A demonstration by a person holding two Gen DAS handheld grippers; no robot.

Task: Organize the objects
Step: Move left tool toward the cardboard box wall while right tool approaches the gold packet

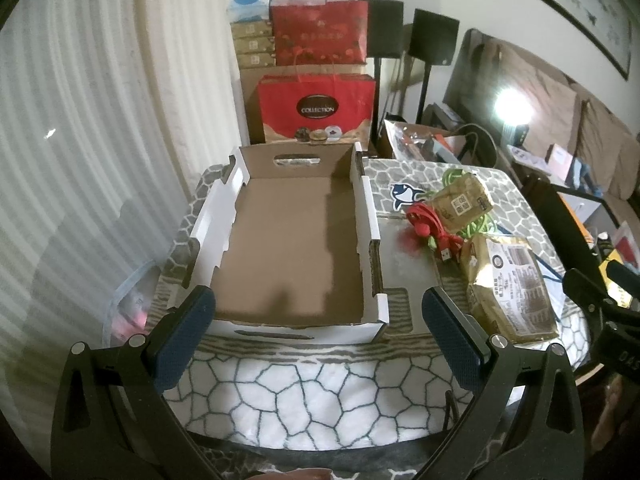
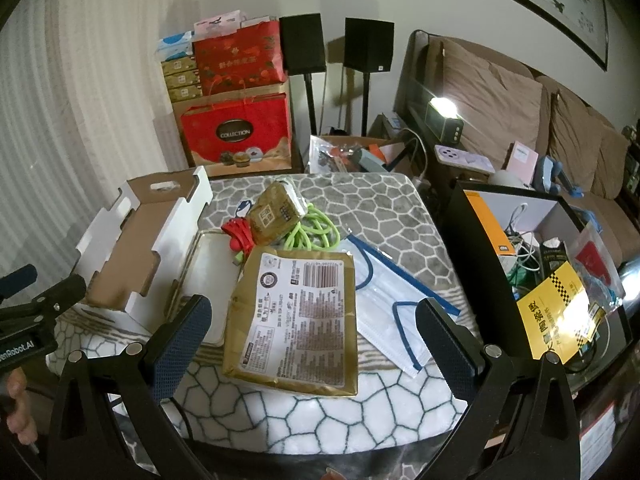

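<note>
Both tongs spread wide, nothing between the jaws; each tilts down toward the table [image 2: 400, 216].

Left gripper [image 1: 316, 344]: straight ahead of it, just past the fingertips, sits the cardboard tray [image 1: 296, 240], white outside, brown inside, hand slots in the end walls, nothing in it. Stiff and light, I judge; better left where it stands as the receiver.

Right gripper [image 2: 312, 344]: the large gold packet [image 2: 296, 316] lies flat directly between and just beyond its fingers, printed white label up, foil creased and torn at one corner. Likely soft-sided and crinkly, somewhat slippery, moderately heavy for its bulk. Best hold probably across the short width near the nearest edge, pads on both long sides, since the flat face gives no purchase from above.

Farther ahead, left of centre: small gold packet [image 2: 276, 216], resting on a green cable [image 2: 316, 236], with a red cable [image 2: 240, 236] touching its left side. Cables limp, prone to trail and snag; pinch them at the bundled middle.

Right of the large packet: face masks in a clear bag [image 2: 384, 304], floppy and slick, partly tucked under the packet's edge.

Left of it: a pale flat tray or lid [image 2: 212, 280], between packet and cardboard tray.
</note>
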